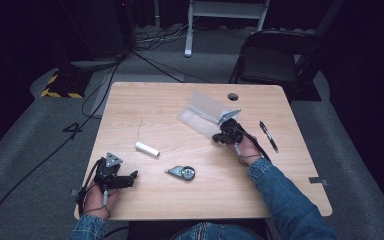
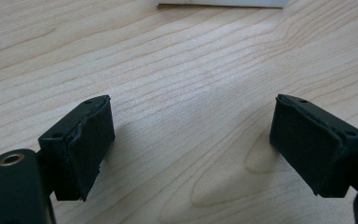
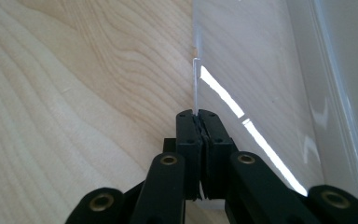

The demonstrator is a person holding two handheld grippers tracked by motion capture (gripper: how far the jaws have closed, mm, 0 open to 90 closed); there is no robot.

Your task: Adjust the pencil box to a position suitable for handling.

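A clear plastic case [image 1: 207, 112] lies open at the back middle of the wooden table [image 1: 145, 107], one flap raised. My right gripper [image 1: 227, 132] is at its near right corner. In the right gripper view the jaws [image 3: 198, 114] are shut on the thin edge of a clear plastic flap [image 3: 196, 86], which stands upright between the pads. My left gripper [image 1: 130, 177] rests near the table's front left corner. Its black pads [image 2: 91, 140] stand wide apart over bare wood with nothing between them.
A white stick [image 1: 147, 149] lies left of centre, and a grey tape dispenser [image 1: 181, 172] sits nearer the front. A black pen [image 1: 268, 136] lies to the right of the right hand. A round hole [image 1: 233, 96] marks the table's back edge, and a folding chair [image 1: 275, 60] stands beyond it.
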